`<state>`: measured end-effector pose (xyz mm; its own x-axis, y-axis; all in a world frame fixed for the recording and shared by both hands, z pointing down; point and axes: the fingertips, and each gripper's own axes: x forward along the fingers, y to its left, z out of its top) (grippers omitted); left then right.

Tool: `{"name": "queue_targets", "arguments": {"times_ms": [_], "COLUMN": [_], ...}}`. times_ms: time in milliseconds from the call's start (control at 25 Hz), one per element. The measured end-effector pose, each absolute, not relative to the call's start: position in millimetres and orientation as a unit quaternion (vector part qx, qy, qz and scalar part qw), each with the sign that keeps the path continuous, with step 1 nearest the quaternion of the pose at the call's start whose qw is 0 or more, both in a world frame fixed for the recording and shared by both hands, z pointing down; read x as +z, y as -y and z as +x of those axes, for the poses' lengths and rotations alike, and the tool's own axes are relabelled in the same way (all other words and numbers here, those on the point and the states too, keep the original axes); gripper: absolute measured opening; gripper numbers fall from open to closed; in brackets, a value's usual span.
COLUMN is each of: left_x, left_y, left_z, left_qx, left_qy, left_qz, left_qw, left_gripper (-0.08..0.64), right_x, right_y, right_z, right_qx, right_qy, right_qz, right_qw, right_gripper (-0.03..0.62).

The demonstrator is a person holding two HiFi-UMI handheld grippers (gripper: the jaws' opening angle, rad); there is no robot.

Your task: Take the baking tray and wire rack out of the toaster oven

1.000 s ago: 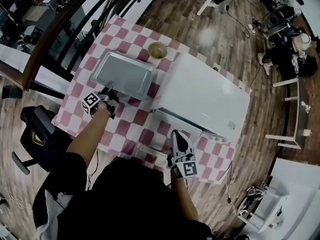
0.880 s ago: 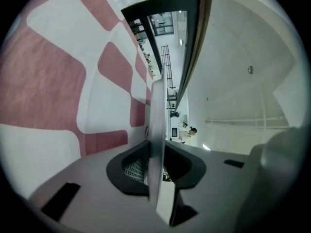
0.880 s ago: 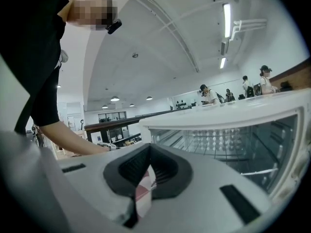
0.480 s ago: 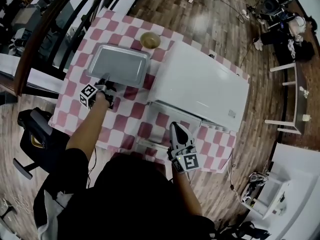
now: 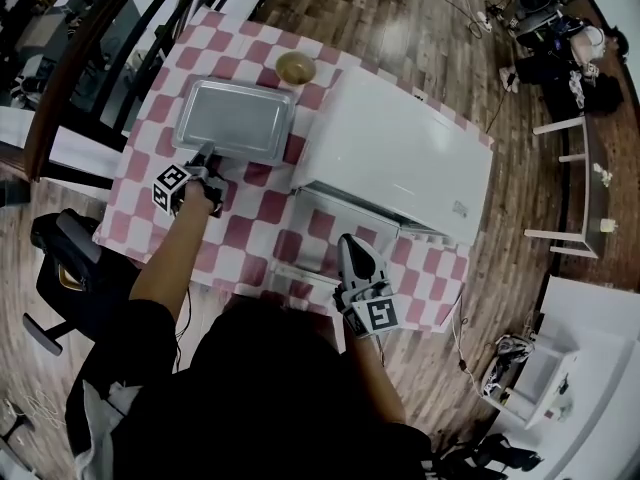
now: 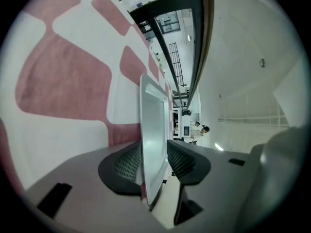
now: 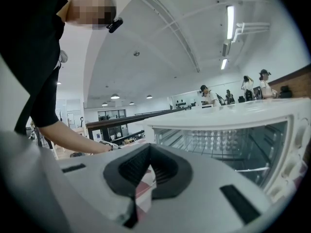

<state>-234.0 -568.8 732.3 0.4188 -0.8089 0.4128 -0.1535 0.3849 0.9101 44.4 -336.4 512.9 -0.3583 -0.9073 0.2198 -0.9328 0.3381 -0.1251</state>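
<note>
**Tray on the worktop, left jaws letting go**

We see the baking tray (image 5: 235,118) lying flat on the pink-and-white checked worktop (image 5: 250,238), to the left of the white toaster oven (image 5: 400,158) and clear of it. A small round bowl (image 5: 295,66) sits just beyond the tray's far corner.

Our left hand-held gripper (image 5: 205,158) is at the tray's near edge. In the left gripper view the tray's rim (image 6: 153,130) stands between the two pads. The jaws have just been opening, so they are spread around the rim rather than pinching it.

Our right hand-held gripper (image 5: 350,243) hovers in front of the oven, over its lowered door (image 5: 345,223). Its tips are pressed together on nothing (only the checked cloth shows through the slit behind them).

In the right gripper view the oven cavity is open to us, and the wire rack (image 7: 214,147) sits inside it.
</note>
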Motion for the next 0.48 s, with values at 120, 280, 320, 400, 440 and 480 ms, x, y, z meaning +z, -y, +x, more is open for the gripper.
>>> {"name": "queue_targets", "arguments": {"times_ms": [120, 280, 320, 400, 440, 480], "left_x": [707.6, 655.4, 643.3, 615.7, 602.6, 592.3], "left_y": [549.5, 512.1, 499.4, 474.1, 461.0, 447.3], "left_z": [-237.3, -216.9, -212.2, -201.0, -195.2, -190.2], "left_qx": [-0.246, -0.261, -0.259, -0.256, -0.247, -0.228], "left_qy": [0.471, 0.403, 0.395, 0.385, 0.387, 0.396], "left_qz": [0.54, 0.65, 0.673, 0.714, 0.733, 0.753], "left_qw": [0.652, 0.589, 0.568, 0.525, 0.502, 0.473], "left_gripper": [0.139, 0.083, 0.075, 0.066, 0.055, 0.043], "right_x": [505.4, 501.2, 502.3, 501.5, 499.4, 496.9], "right_y": [334.7, 332.6, 329.9, 321.6, 315.1, 306.9], "right_z": [44.4, 49.4, 53.1, 62.6, 68.0, 74.0], "right_qx": [0.12, 0.111, 0.108, 0.094, 0.087, 0.083], "right_qy": [0.815, 0.815, 0.813, 0.808, 0.806, 0.804], "right_qz": [0.565, 0.568, 0.571, 0.581, 0.585, 0.588], "right_qw": [0.039, 0.017, 0.017, 0.024, 0.026, 0.025], "right_gripper": [0.003, 0.003, 0.003, 0.003, 0.003, 0.003]}}
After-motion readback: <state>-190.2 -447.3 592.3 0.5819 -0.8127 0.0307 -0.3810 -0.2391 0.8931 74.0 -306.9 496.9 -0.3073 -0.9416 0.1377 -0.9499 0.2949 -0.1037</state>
